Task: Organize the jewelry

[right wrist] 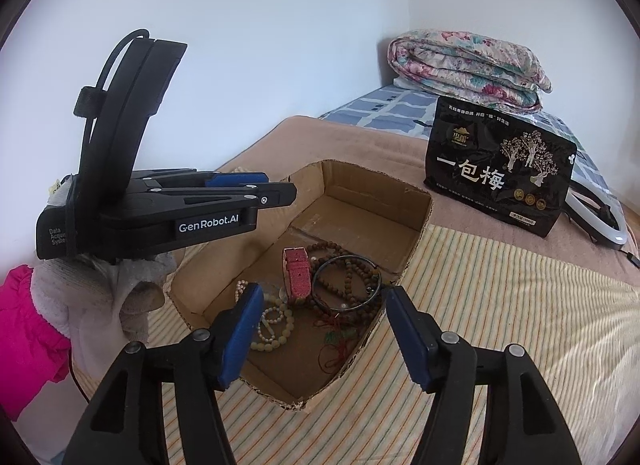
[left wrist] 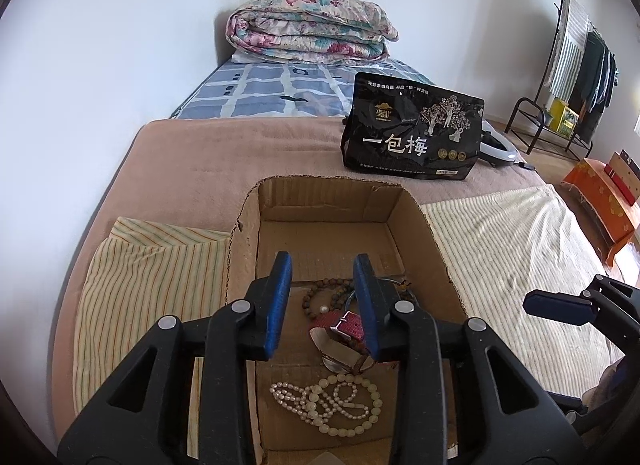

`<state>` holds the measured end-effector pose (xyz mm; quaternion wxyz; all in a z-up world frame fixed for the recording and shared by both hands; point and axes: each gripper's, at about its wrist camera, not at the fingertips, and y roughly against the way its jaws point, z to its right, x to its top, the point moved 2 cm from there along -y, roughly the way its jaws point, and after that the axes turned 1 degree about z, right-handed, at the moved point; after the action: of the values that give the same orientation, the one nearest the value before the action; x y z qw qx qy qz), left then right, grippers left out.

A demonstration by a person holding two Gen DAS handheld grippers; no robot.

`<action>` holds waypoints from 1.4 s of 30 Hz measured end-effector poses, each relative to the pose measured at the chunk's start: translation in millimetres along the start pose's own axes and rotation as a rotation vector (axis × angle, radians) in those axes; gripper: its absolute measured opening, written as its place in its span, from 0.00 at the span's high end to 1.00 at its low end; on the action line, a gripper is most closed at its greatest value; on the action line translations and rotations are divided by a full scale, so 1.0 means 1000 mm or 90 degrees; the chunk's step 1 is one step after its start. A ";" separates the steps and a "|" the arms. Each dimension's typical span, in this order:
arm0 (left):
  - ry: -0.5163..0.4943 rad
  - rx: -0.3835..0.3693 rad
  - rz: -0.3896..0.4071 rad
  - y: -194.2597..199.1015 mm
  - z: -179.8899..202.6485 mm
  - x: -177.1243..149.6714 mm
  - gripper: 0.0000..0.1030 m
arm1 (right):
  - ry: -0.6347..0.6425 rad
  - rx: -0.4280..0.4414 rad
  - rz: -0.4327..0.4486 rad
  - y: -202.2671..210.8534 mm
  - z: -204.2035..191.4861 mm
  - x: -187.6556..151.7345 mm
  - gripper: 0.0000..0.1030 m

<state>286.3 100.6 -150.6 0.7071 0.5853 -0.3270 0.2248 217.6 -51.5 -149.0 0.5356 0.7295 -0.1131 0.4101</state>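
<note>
An open cardboard box (left wrist: 332,201) (right wrist: 360,181) sits on the bed with jewelry in it. Inside lie a watch with a red strap (left wrist: 344,329) (right wrist: 298,273), a white pearl necklace (left wrist: 332,401) (right wrist: 272,325), brown bead bracelets (left wrist: 320,297) (right wrist: 348,265), a thin black bangle (right wrist: 346,285) and a red cord with a green pendant (right wrist: 340,335). My left gripper (left wrist: 322,265) (right wrist: 280,189) hovers over the box, open, with nothing between its blue pads. My right gripper (right wrist: 324,297) (left wrist: 560,305) stands open above the box's near right side, holding nothing.
A black snack bag (left wrist: 412,133) stands behind the box, with a white ring light (right wrist: 596,217) beside it. A folded floral quilt (left wrist: 312,29) lies at the far end. Striped cloth (left wrist: 520,249) covers the bed. A clothes rack (left wrist: 576,77) and an orange stool (left wrist: 604,201) stand on the right. A gloved hand (right wrist: 100,293) with a pink sleeve (right wrist: 28,337) holds the left gripper.
</note>
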 end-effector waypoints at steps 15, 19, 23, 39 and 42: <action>-0.010 0.020 0.041 0.053 0.016 -0.004 0.69 | -0.016 -0.037 0.032 0.043 0.006 -0.002 0.14; -0.018 0.025 0.051 0.069 0.024 -0.008 0.69 | -0.023 -0.049 0.041 0.056 0.010 -0.003 0.12; -0.027 0.031 0.059 0.085 0.033 -0.013 0.69 | -0.027 -0.057 0.049 0.070 0.012 -0.004 0.10; -0.004 0.071 0.083 0.163 0.061 -0.045 0.34 | -0.043 -0.096 0.110 0.146 0.021 -0.022 0.00; 0.011 0.073 0.084 0.177 0.067 -0.053 0.32 | -0.049 -0.102 0.122 0.161 0.022 -0.028 0.00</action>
<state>112.6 76.7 -61.6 0.6586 0.6001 -0.3452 0.2949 113.2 -143.0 -60.2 0.5459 0.6852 -0.2350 0.4211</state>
